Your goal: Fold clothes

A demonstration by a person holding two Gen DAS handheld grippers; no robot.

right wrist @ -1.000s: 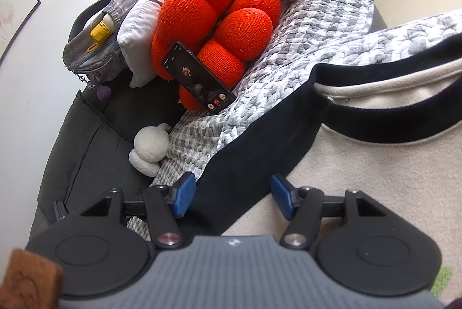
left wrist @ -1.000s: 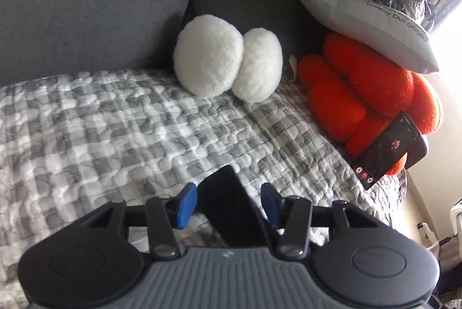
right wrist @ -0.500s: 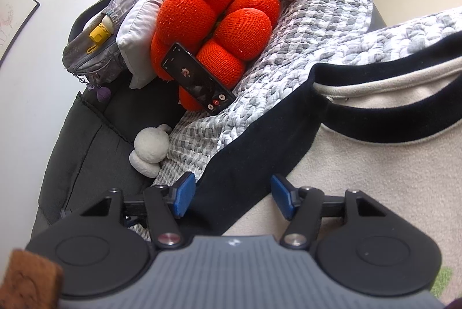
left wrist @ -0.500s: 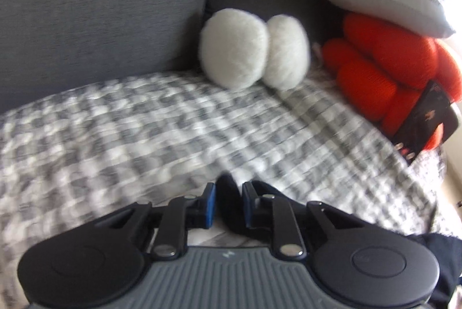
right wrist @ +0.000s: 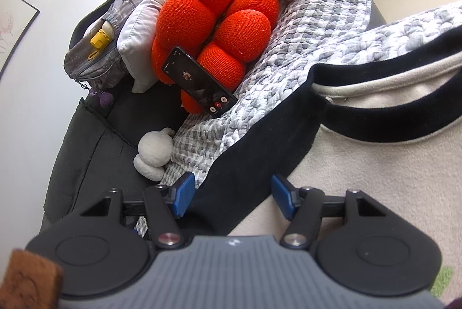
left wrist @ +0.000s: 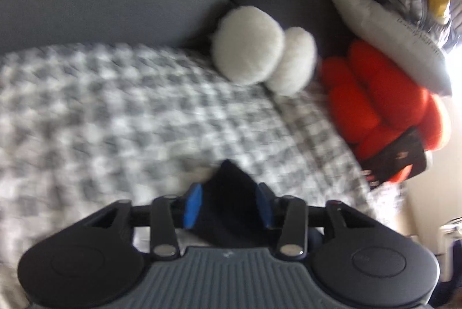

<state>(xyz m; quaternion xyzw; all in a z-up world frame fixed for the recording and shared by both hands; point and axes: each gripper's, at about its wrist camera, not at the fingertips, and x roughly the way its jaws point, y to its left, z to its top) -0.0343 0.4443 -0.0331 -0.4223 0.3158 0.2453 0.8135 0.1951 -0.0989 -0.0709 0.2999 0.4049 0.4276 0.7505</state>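
Currently left gripper (left wrist: 228, 203) jaws are opening around the dark sleeve tip (left wrist: 231, 193) at lower centre, right gripper (right wrist: 231, 196) gapes unclamped over the sweatshirt (right wrist: 375, 164) at right, so the fold could slump on the quilt (left wrist: 115, 112).

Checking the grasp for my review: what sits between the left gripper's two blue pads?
In the left wrist view, a dark navy fold of the garment sits between the left gripper pads, whose jaws are opening. Checked quilt lies beyond.
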